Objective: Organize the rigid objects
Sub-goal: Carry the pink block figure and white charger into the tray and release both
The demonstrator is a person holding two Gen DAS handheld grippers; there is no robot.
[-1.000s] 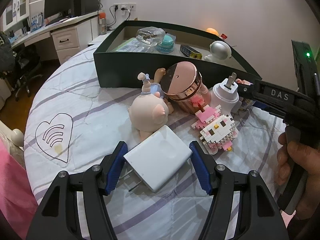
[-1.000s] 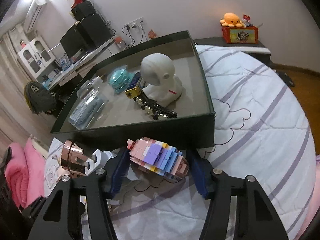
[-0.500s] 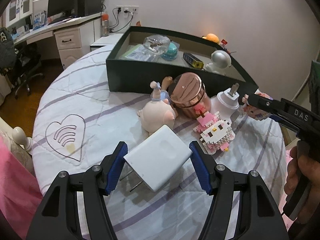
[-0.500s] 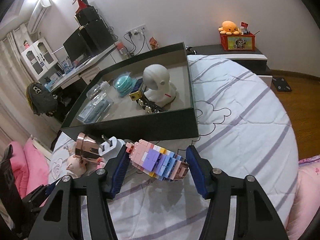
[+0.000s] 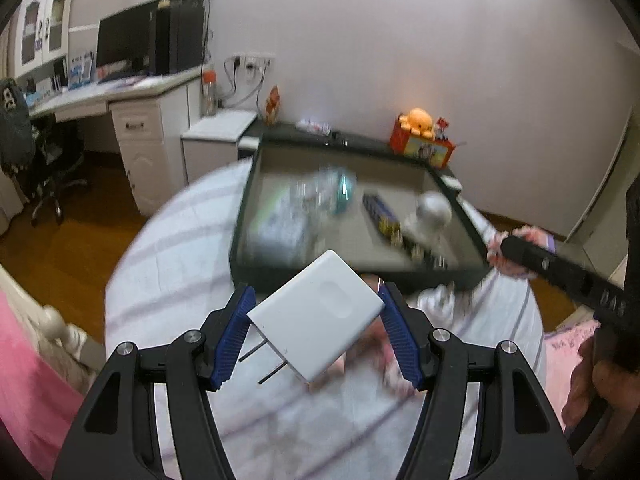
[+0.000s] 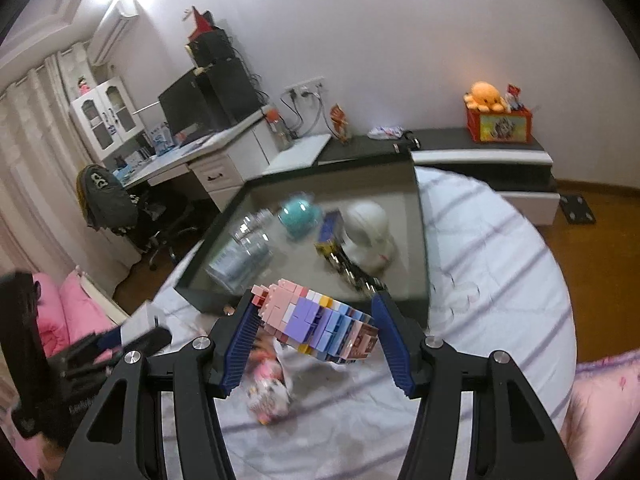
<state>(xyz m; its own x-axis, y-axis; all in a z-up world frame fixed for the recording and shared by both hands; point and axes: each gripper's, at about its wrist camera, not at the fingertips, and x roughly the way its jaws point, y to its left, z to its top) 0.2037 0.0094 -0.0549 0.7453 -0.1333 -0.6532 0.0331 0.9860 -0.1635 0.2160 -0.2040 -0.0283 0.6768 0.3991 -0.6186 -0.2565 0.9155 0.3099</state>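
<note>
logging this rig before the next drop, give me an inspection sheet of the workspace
surface: bed cover, white with purple stripes, rumpled.
job's things: white charger and brick figure, both held above the cover; dark tray holds a white round-headed figure, teal item, clear packets and a dark chain.
clutter: a pink and white toy on the cover, blurred.
grippers: left gripper shut on the charger; right gripper shut on the brick figure.
cables: cords hang from the wall sockets.
surroundings: desk with monitor, office chair, low cabinet with an orange plush.
</note>
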